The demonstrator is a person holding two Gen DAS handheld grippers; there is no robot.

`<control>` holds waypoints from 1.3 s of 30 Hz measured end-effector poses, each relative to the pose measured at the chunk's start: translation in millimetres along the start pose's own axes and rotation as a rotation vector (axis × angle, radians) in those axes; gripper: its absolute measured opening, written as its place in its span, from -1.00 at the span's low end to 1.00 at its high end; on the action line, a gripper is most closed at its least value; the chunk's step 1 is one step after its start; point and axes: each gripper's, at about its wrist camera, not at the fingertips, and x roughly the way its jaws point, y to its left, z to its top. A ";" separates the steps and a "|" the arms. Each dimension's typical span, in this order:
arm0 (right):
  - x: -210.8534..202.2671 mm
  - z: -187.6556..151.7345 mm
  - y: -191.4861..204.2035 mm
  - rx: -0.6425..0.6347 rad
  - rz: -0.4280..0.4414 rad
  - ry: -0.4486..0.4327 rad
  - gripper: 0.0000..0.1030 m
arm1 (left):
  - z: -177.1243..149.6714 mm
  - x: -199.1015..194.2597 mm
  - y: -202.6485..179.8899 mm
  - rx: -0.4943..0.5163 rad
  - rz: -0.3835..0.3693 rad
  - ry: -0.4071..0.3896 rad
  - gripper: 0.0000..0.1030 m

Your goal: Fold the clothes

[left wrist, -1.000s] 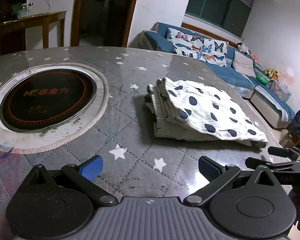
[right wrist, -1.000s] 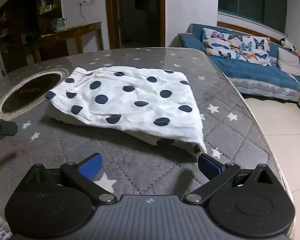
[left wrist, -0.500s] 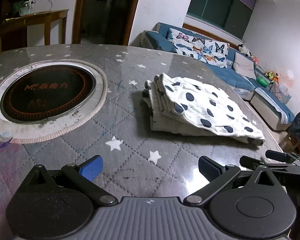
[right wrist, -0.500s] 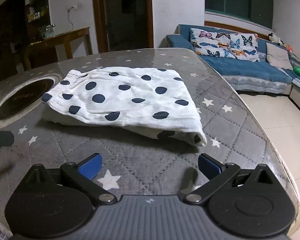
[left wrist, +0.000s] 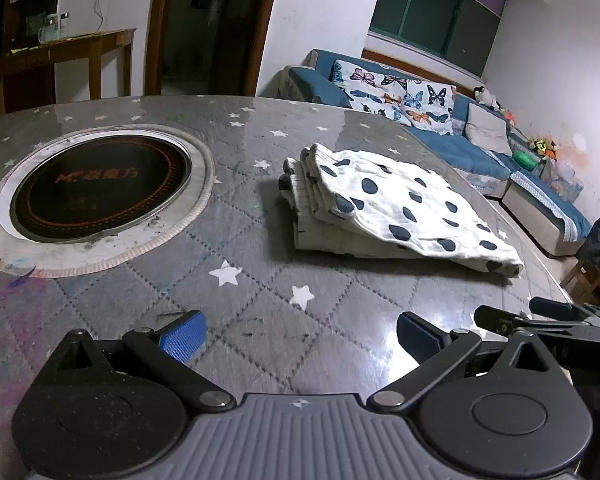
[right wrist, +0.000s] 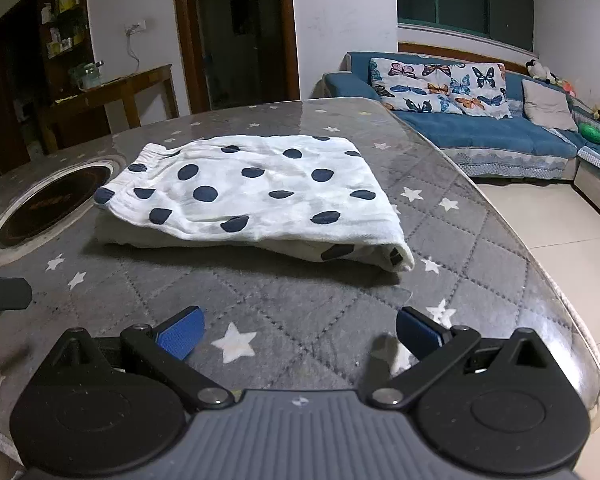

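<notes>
at the bottom of the left wrist view, the left gripper stands wide open with nothing between its blue-padded fingers, held just above the grey quilted star-print table. at the bottom of the right wrist view the right gripper is spread just as wide and also holds nothing, its blue pads over a white star on the cloth. part of the right gripper shows at the lower right edge of the left wrist view, and a black finger tip of the left one pokes in at the left edge of the right wrist view.

further up, in the middle of each frame, the white folded garment with dark blue polka dots lies flat on the table, apart from both grippers, its gathered waistband end toward the left and a folded corner at the right. the round black induction cooktop with a pale ring is set into the table at the left of the frame, beside the garment.

beyond the table, at upper right, stands a blue sofa with butterfly-print cushions, and at upper left a brown wooden side table.
</notes>
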 end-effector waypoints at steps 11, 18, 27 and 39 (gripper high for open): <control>-12.0 3.0 10.4 -0.016 0.028 -0.025 1.00 | -2.4 -9.5 -5.9 0.032 0.000 -0.020 1.00; -8.8 4.6 14.5 -0.016 0.035 -0.012 1.00 | 0.6 -9.5 -5.8 0.054 -0.009 -0.025 1.00; 1.8 19.1 13.7 0.031 0.019 0.005 1.00 | 22.7 12.2 0.9 0.068 -0.053 -0.001 1.00; 18.1 31.5 5.5 0.119 -0.055 0.012 1.00 | 41.9 43.8 7.0 0.108 -0.079 0.053 1.00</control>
